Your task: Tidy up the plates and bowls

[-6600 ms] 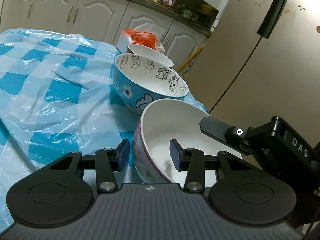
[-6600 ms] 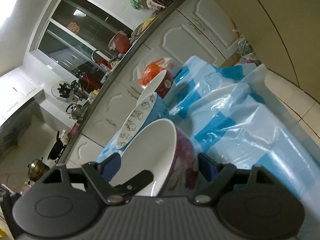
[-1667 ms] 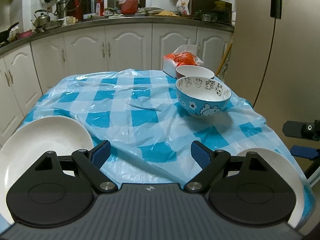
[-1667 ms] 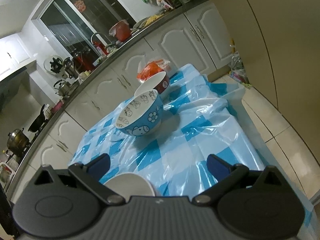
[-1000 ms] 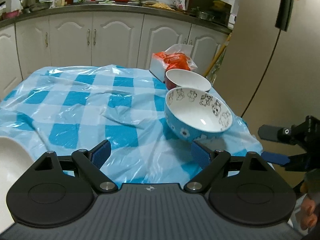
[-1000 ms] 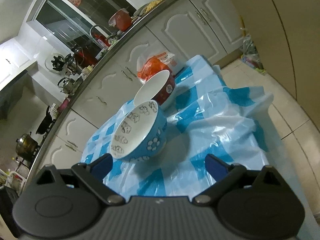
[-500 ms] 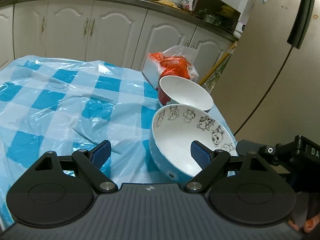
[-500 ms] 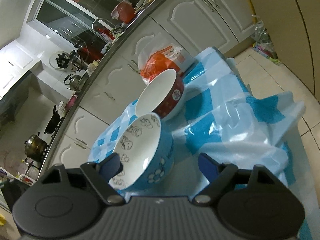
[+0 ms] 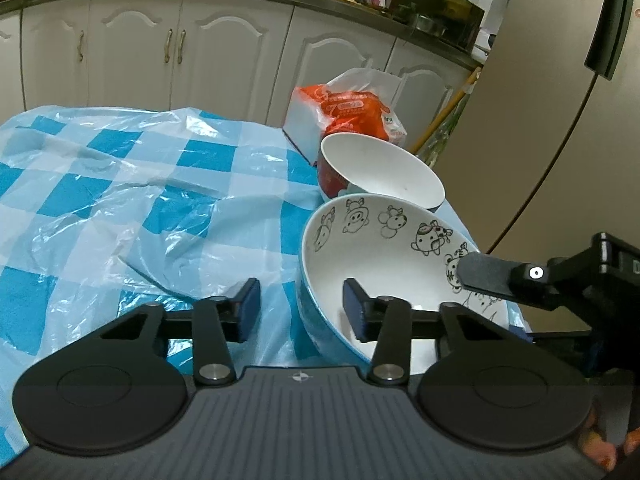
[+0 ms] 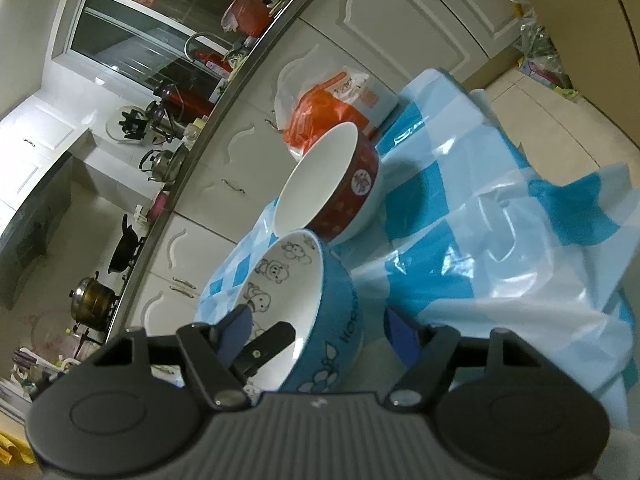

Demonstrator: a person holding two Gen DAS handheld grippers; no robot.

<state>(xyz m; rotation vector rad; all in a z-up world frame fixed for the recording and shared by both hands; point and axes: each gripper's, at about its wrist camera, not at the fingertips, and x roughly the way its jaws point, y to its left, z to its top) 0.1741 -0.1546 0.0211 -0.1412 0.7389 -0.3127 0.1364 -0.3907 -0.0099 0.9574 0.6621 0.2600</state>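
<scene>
Closing now, both sides: left gripper straddles near rim of blue cartoon bowl, one finger outside wall, other inside, pads not yet touching. Right gripper closing too, straddling opposite rim, one finger inside, one outside, gap visible. Bowl sits on checked plastic tablecloth near table's right edge. Red bowl just behind, beside orange packet.
</scene>
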